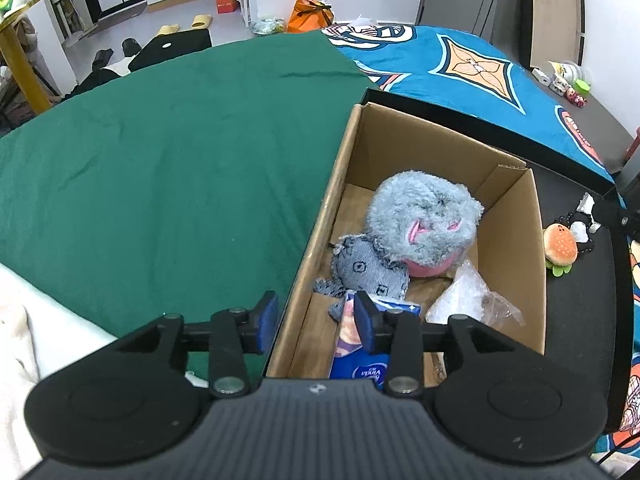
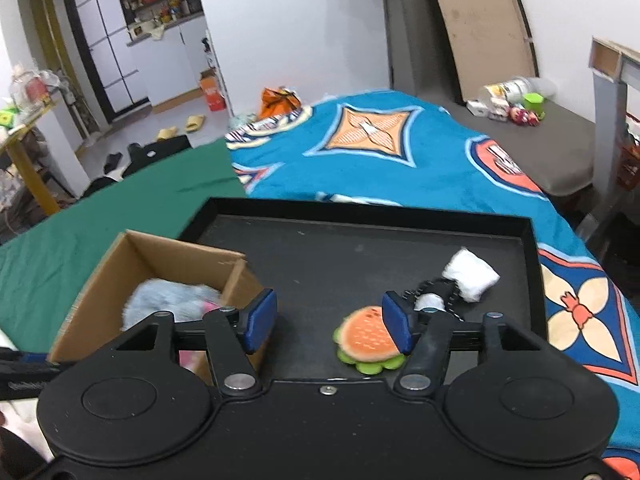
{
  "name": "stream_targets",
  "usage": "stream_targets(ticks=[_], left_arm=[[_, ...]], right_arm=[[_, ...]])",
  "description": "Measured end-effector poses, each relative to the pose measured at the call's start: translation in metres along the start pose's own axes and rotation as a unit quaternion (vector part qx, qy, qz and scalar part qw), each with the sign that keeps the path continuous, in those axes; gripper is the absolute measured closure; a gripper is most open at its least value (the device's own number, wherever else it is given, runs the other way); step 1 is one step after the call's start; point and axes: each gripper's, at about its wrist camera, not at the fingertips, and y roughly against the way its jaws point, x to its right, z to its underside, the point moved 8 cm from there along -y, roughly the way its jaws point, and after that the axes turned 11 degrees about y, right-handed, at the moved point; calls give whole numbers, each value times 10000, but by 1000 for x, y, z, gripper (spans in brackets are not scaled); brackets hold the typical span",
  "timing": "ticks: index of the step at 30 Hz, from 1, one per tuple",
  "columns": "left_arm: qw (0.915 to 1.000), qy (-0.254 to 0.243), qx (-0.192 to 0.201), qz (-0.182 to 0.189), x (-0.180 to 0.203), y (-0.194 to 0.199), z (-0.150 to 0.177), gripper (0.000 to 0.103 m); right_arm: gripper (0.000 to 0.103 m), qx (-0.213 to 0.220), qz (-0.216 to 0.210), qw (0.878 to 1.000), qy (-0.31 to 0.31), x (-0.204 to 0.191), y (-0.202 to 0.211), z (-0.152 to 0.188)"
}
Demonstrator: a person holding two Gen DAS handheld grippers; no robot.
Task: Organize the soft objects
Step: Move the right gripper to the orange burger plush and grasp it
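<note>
An open cardboard box (image 1: 516, 240) stands on a black tray (image 2: 360, 256). In it lie a fluffy grey-and-pink plush (image 1: 424, 220), a grey patterned soft toy (image 1: 368, 268), a blue tissue pack (image 1: 364, 364) and a clear plastic bag (image 1: 468, 300). My left gripper (image 1: 316, 316) is open and empty over the box's near left wall. A burger plush (image 2: 366, 338) lies on the tray beside a black-and-white toy (image 2: 434, 298) and a white soft pack (image 2: 472, 274). My right gripper (image 2: 328, 322) is open and empty just above the tray, left of the burger. The box shows at left in the right wrist view (image 2: 100, 280).
The tray rests on a bed with a green sheet (image 1: 160, 160) and a blue patterned blanket (image 2: 360, 152). A white cloth (image 1: 24, 340) lies at the near left. Small items (image 2: 512, 104) sit on a grey surface at the far right. Floor clutter lies beyond the bed.
</note>
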Motion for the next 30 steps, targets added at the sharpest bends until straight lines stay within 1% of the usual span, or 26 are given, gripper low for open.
stream_targets(ticks=[5,9,10,13,15,17,24,30], left_arm=[[9999,-80,7,-86,7,-3,-3,60],[9997,-148,11,-206,11,-6,-6,49],[9996,-163,9,-229,13,-8,-7,48],[9994,-207,-22,-285,17,-12,-8,48],[9993,-238,-35,-303,19,-15,-9,47],[9991,-253,-45,-324,21,-17,-9,47],[9983,-341,-86,-466,26,-27,-9,44],[9982,-346,-96,-478,27,-28,-7,40]], right_arm=[[45,-225,-130,9996,-124,9,-17,13],[45,-372,-132,9991,-158,12,-28,20],[45,-416,-128,9989,-192,13,-32,21],[44,-543,-131,9981,-248,17,-42,25],[39,-604,-122,9978,-240,17,-48,27],[38,-651,-116,9976,-225,17,-53,29],[38,-796,-28,9968,-109,16,-67,36],[39,-889,237,9955,239,13,-81,42]])
